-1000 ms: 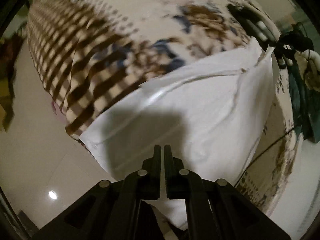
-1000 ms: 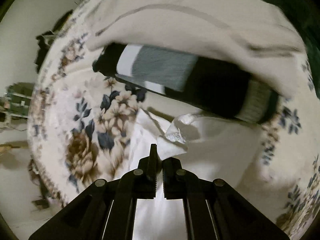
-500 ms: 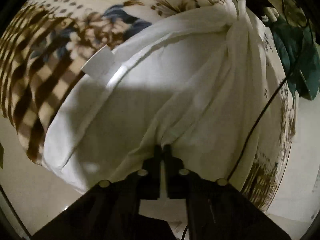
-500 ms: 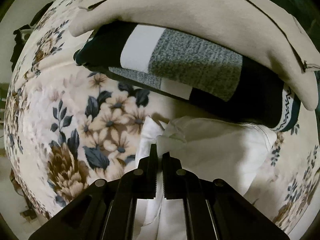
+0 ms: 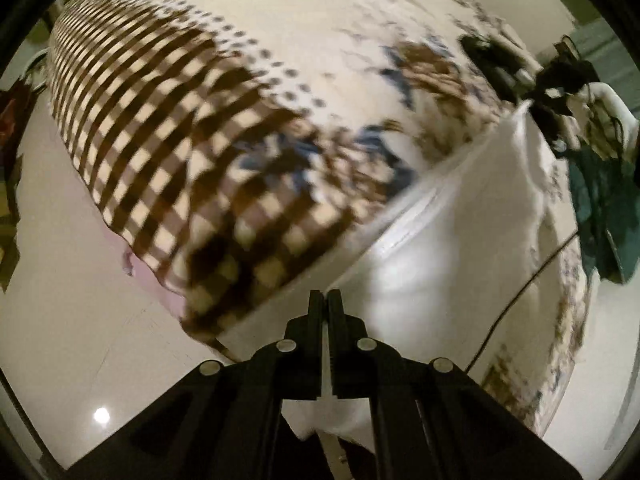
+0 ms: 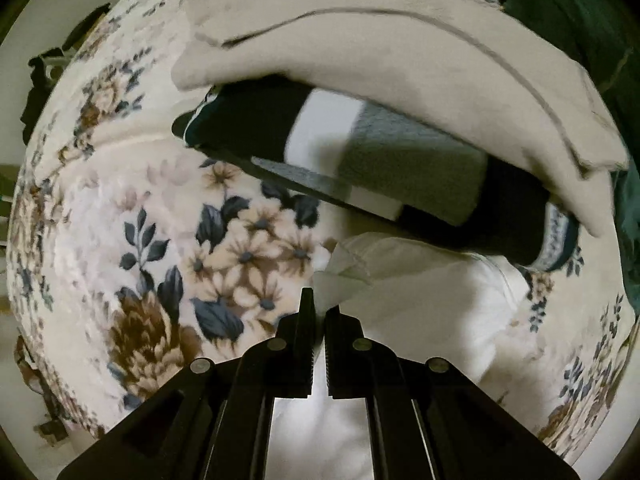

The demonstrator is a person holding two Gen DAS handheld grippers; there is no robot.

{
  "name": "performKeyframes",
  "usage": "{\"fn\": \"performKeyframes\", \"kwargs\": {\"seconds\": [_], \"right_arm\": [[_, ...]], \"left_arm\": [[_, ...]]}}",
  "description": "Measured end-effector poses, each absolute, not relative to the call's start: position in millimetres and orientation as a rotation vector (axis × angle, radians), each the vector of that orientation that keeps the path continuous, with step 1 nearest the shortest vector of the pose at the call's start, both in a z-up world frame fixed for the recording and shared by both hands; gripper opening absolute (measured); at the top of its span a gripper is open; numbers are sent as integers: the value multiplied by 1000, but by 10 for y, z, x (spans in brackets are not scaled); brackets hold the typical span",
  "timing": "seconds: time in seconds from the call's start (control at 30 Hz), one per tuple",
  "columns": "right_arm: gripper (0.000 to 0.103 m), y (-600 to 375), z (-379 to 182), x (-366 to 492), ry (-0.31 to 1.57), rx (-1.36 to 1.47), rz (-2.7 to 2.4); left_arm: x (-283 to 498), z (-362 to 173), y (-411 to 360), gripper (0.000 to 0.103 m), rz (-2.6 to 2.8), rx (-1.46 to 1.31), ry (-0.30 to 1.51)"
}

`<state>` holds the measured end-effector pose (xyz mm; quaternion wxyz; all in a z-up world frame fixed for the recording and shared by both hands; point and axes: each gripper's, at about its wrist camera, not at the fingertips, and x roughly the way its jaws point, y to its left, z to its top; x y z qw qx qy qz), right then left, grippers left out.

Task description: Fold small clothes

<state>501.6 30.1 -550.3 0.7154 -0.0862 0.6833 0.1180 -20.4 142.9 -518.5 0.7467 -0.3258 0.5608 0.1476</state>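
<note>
Left wrist: white garment (image 5: 452,256) pinched between closed fingers (image 5: 315,312); right fingers (image 6: 306,312) likewise.

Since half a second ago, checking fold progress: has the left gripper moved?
Yes. The left gripper swung left: the checked blanket border now fills the view.

A small white cloth garment (image 5: 452,248) lies rumpled across the lower right of the left view, a stitched hem along its upper edge. In the right view (image 6: 420,300) it fills the lower centre, one corner crumpled upward.
</note>
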Motion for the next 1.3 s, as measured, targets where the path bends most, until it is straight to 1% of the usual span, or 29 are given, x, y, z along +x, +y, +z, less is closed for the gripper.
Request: {"fn": "performKeyframes", "kwargs": {"seconds": [0.1,0.13,0.2,0.23,0.27,0.3,0.33,0.37,0.43,0.5,0.57,0.67,0.77,0.83,0.87,0.93,1.0,1.07,1.2,1.23,1.3], "right_arm": [[4,502,-5771,5009,1559,-260,268],[5,520,-5857,5008,1593,-261,265],[18,480,-5868,4963,1617,-214,301],[44,400,-5830,4889,1642,-149,344],[65,295,-5761,4790,1657,-91,375],[67,189,-5682,4690,1654,-53,394],[67,25,-5557,4508,1645,-17,418],[67,-118,-5466,4328,1641,3,435],[67,-472,-5347,3864,1652,32,442],[67,-846,-5382,3310,1697,75,415],[67,-1180,-5570,2668,1792,147,361],[67,-1515,-6015,1702,1959,300,301],[67,-1612,-6381,979,2026,425,282],[67,-1613,-6500,701,2020,496,289],[67,-1602,-6514,621,2003,498,293],[67,-1565,-6473,522,1959,458,301],[67,-1578,-6393,492,1935,443,320],[67,-1642,-6296,490,1920,479,330],[67,-1846,-5938,614,1823,538,359],[67,-1918,-5812,698,1781,549,366],[67,-2033,-5624,931,1708,563,360]], "left_arm": [[-179,-5408,1593,0,360,-734,1294],[-217,-5514,1684,2,342,-800,1326],[-297,-5573,1819,4,335,-881,1344],[-351,-5548,1881,8,338,-896,1332],[-392,-5518,1932,22,332,-902,1322],[-414,-5495,1963,48,320,-906,1316],[-422,-5481,1996,59,295,-910,1309],[-411,-5479,2006,65,276,-909,1307],[-295,-5522,2009,65,196,-910,1320],[-127,-5609,1934,65,115,-873,1374],[36,-5679,1811,65,43,-823,1423],[185,-5787,1670,65,5,-718,1487],[194,-5789,1623,65,-23,-678,1509],[162,-5794,1565,65,-24,-626,1542],[124,-5805,1527,65,-12,-572,1569],[25,-5819,1461,68,12,-461,1616],[-93,-5806,1475,68,56,-430,1651],[-172,-5664,1481,66,100,-405,1681],[36,-5040,1347,66,65,-367,1585],[207,-4828,1274,66,37,-364,1534],[558,-4604,1139,66,-16,-370,1464]]}}
